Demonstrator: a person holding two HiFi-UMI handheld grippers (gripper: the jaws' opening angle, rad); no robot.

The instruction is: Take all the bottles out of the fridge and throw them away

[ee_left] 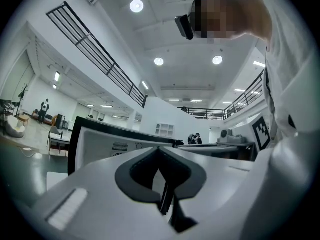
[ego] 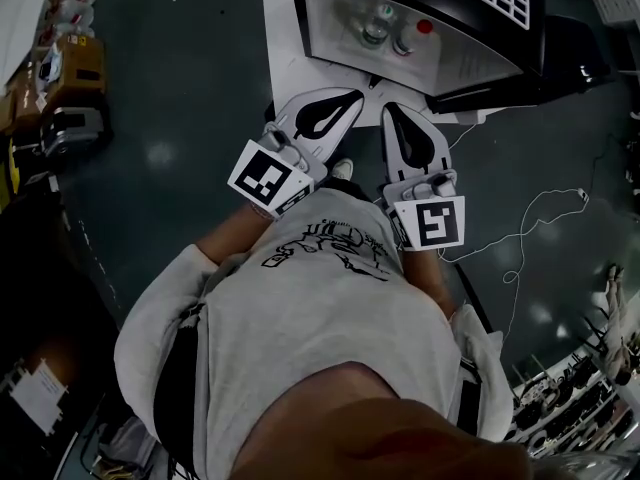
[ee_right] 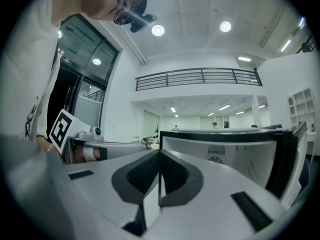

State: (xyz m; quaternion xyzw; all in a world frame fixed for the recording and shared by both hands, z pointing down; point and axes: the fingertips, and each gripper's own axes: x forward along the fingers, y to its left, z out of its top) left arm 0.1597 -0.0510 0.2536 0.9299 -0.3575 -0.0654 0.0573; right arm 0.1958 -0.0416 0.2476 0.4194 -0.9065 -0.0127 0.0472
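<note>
The left claw (ego: 352, 98) is clenched, its dark pads meeting at the tips with nothing between them. The right claw (ego: 389, 110) is clenched too and just as empty. Both are held level, side by side in front of the person's grey sweatshirt (ego: 320, 308). They point at the small black-framed fridge with a white inside (ego: 335, 23), near its open front but not touching it. The clear plastic bottles (ego: 378, 30) stand inside the fridge, one of them with a red cap (ego: 424, 27).
</note>
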